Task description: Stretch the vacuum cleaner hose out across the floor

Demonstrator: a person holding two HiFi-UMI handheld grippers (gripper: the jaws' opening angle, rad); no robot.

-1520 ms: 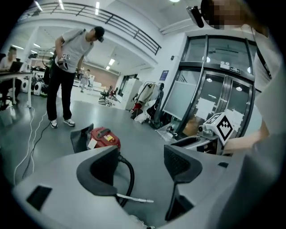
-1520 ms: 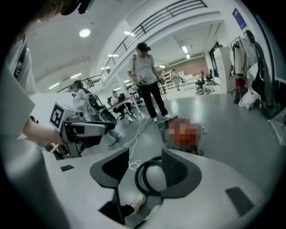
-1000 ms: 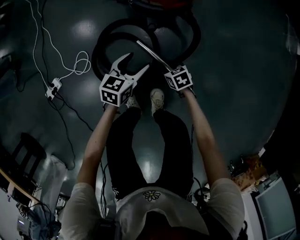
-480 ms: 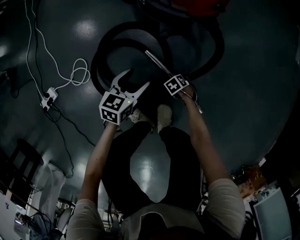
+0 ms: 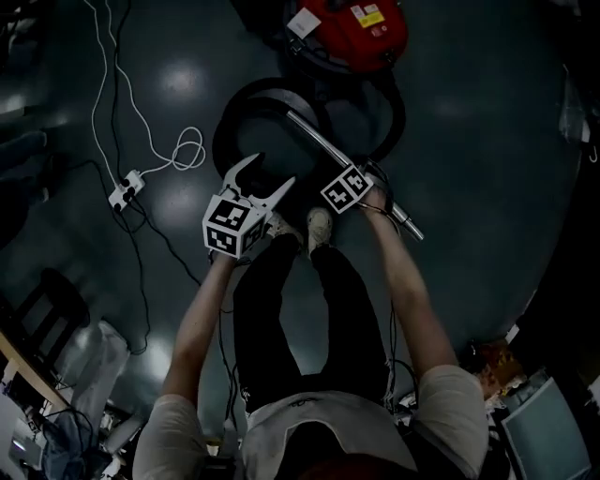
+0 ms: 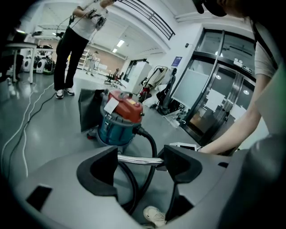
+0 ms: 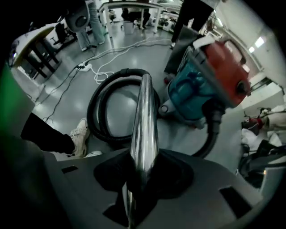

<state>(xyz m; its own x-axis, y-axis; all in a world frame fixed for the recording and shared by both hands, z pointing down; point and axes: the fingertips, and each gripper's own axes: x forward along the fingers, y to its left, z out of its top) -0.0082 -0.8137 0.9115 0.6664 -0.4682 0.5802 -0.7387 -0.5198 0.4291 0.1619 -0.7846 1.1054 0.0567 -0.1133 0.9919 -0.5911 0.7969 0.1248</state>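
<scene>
The red and teal vacuum cleaner (image 5: 352, 28) stands on the dark floor, with its black hose (image 5: 225, 122) coiled in a loop in front of it. A shiny metal tube (image 5: 314, 136) runs diagonally from the coil toward the person's right hand. My right gripper (image 5: 361, 183) points down and its jaws have just been closing; they are shut on the metal tube (image 7: 144, 116), which runs up between them. My left gripper (image 5: 267, 173) is open above the coil and holds nothing. In the left gripper view the tube (image 6: 138, 159) and hose (image 6: 152, 143) show beyond its jaws.
A white power strip (image 5: 127, 187) with white and black cables lies on the floor to the left. The person's white shoes (image 5: 319, 220) stand just behind the coil. A dark chair (image 5: 47, 300) is at lower left. Another person (image 6: 73, 49) stands far off.
The right gripper has rolled and its jaws have closed on the metal tube. The left gripper stays open and has moved little relative to the coil. The vacuum cleaner shows more fully.
</scene>
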